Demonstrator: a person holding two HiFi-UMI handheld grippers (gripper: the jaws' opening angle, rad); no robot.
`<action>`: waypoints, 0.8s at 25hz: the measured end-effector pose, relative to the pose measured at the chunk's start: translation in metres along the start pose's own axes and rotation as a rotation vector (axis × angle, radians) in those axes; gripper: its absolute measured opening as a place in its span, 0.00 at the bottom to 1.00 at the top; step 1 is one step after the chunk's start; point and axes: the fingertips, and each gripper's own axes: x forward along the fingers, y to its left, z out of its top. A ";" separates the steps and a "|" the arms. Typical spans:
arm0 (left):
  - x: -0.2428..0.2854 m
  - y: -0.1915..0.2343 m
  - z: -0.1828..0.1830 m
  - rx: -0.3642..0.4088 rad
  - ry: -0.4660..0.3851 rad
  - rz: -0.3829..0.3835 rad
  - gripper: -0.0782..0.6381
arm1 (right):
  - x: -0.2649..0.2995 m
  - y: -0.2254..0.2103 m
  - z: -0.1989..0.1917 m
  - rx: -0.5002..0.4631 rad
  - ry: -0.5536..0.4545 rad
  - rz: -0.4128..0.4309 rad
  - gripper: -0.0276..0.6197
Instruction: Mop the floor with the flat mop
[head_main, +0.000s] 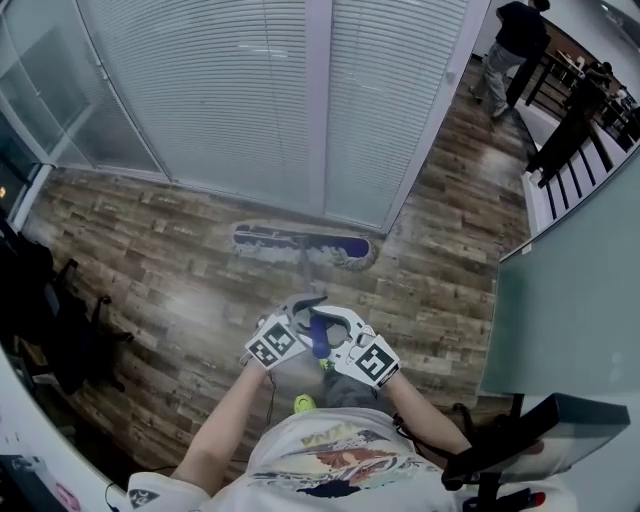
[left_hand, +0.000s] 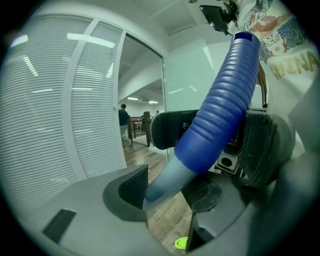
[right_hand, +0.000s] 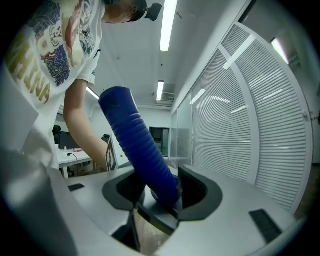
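Left gripper: jaws pinch the pale lower shaft of the flat mop, one pad on each side, both touching it. Right gripper: jaws stand wide but are clamped on the blue ribbed grip, which fills the gap between the pads. So I have both claws on the same handle, neither empty.

From the head view, the left gripper and right gripper sit just beside each other in front of my chest. Their marker cubes are toward me, and the blue ribbed grip runs between them. In the left gripper view the right claw's black pads show higher up the blue ribbed grip, above my left pinch.

The shaft runs forward and down to the mop head; the shaft is faint and blurred there. The mop head lies flat on the wood-plank floor, long side along the foot of the blind-covered glass wall, touching or nearly so; I can't tell which.

There is a frosted glass panel on the right. A person stands far off at the top right, well apart from the mop. A small yellow-green spot shows low near my shirt; I can't tell what it is.
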 end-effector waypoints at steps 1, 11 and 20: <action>0.007 0.013 0.002 -0.001 0.007 0.000 0.34 | 0.004 -0.014 0.000 0.008 -0.003 0.002 0.34; 0.029 0.062 0.012 -0.016 0.041 0.003 0.34 | 0.018 -0.067 0.004 0.062 0.018 0.010 0.34; -0.013 -0.019 -0.012 -0.013 0.039 0.023 0.35 | -0.002 0.028 -0.006 0.034 0.087 0.043 0.33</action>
